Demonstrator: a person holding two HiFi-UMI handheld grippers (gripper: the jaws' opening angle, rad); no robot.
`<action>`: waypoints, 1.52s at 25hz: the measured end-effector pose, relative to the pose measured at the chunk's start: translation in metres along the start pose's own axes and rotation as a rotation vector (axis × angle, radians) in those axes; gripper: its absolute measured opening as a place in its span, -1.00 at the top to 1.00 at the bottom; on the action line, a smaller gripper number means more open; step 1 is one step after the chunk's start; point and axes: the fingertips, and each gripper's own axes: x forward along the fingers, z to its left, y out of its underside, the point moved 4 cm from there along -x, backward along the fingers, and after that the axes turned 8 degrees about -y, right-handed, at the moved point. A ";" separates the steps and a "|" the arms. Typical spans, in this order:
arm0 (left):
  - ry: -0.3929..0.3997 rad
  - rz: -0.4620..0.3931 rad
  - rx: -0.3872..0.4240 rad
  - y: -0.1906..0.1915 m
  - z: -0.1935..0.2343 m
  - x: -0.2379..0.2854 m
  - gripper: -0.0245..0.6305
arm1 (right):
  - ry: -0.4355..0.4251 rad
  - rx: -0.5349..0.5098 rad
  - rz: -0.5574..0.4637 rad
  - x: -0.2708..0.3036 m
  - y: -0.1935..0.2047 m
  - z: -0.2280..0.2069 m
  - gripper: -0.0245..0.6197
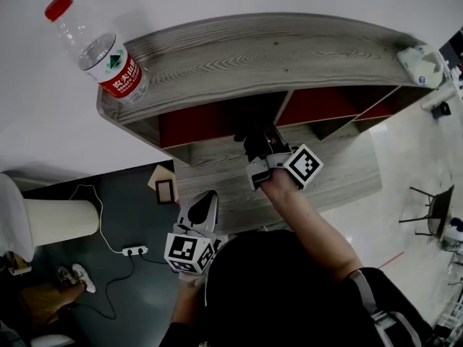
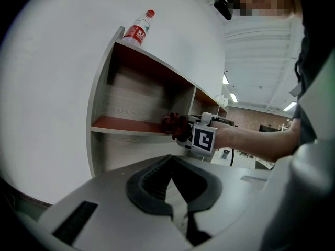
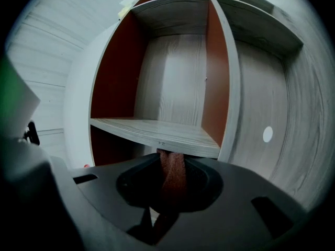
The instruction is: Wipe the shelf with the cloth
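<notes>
the right gripper (image 3: pixel 170 195) is closed on the cloth (image 3: pixel 171 174), a dark red strip that is bunched between its jaws and points forward. the cloth's front end is at the front edge of the shelf board (image 3: pixel 157 132), and from the side it seems to touch it (image 2: pixel 172 125). so the surface to wipe lies straight ahead and a little above this gripper. the long axis of the board runs left to right, and we judge that the stroke should follow this line. the left gripper (image 2: pixel 175 192) has its jaws together with only a thin slit and holds nothing. it hangs lower and well apart from the shelf (image 1: pixel 205 202), so the right one is clearly nearer. we see nothing lying on the board. only the upright divider (image 3: pixel 230 77) at its right end will stop the stroke. a water bottle (image 1: pixel 101 53) stands on the top board, well above the cloth and out of the way. on the floor at the left lies a power strip (image 1: pixel 134 250).
</notes>
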 end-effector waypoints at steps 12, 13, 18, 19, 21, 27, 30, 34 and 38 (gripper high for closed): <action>-0.025 0.009 -0.001 0.000 0.008 -0.001 0.91 | -0.053 0.062 -0.116 0.002 -0.006 0.019 0.78; -0.026 0.010 -0.001 0.000 0.008 -0.001 0.91 | -0.068 0.052 -0.125 0.002 -0.007 0.025 0.78; -0.028 0.013 -0.001 0.000 0.011 -0.001 0.91 | -0.140 -0.011 -0.161 0.006 -0.011 0.058 0.78; -0.029 0.013 -0.001 0.000 0.012 -0.001 0.91 | -0.154 -0.021 -0.167 0.008 -0.011 0.064 0.78; -0.030 0.014 -0.001 -0.001 0.014 0.000 0.91 | -0.180 -0.041 -0.177 0.010 -0.013 0.077 0.78; -0.038 0.015 -0.002 -0.001 0.022 0.001 0.91 | -0.287 -0.118 -0.189 0.021 -0.017 0.111 0.78; -0.041 0.013 -0.003 -0.002 0.025 0.003 0.91 | -0.308 -0.121 -0.203 0.030 -0.020 0.115 0.78; -0.047 0.014 -0.003 -0.004 0.029 0.005 0.91 | -0.292 -0.071 -0.242 0.042 -0.023 0.106 0.79; -0.057 0.017 -0.004 -0.004 0.034 0.005 0.91 | -0.274 -0.058 -0.271 0.053 -0.026 0.095 0.79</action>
